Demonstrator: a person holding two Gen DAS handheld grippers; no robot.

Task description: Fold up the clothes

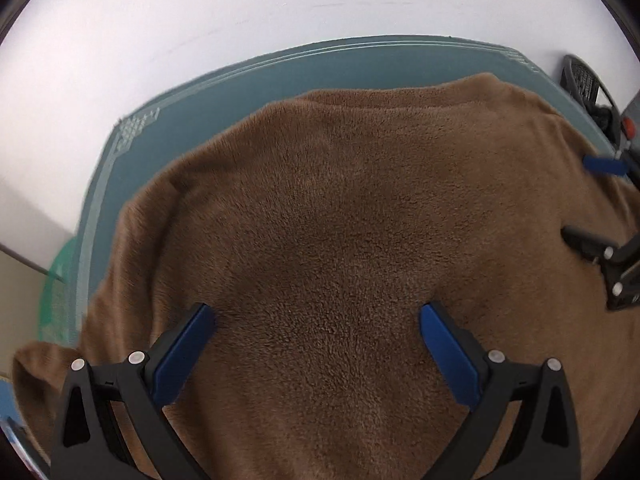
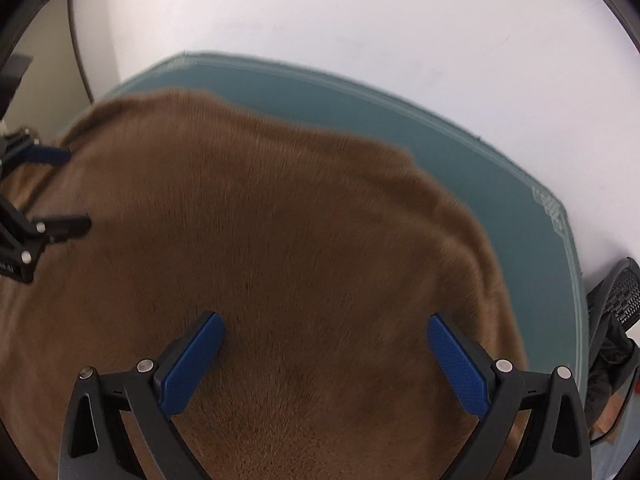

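Observation:
A brown fleece garment (image 1: pixel 340 220) lies spread over a teal mat (image 1: pixel 224 92). My left gripper (image 1: pixel 318 310) hovers open just above the fleece, with nothing between its blue pads (image 1: pixel 188 348). At the right edge of the left wrist view the right gripper (image 1: pixel 588 200) appears, its fingers spread. In the right wrist view the same brown fleece (image 2: pixel 280 220) fills the frame, a little blurred, on the teal mat (image 2: pixel 460 152). My right gripper (image 2: pixel 326 320) is open over it, empty. The left gripper (image 2: pixel 68 188) shows at the left edge, fingers apart.
A white table surface (image 1: pixel 200 20) extends beyond the mat. A black mesh chair (image 2: pixel 616 300) stands at the right. A green object (image 1: pixel 56 300) sits off the mat's left edge. A dark object with a red button (image 1: pixel 624 124) is at the far right.

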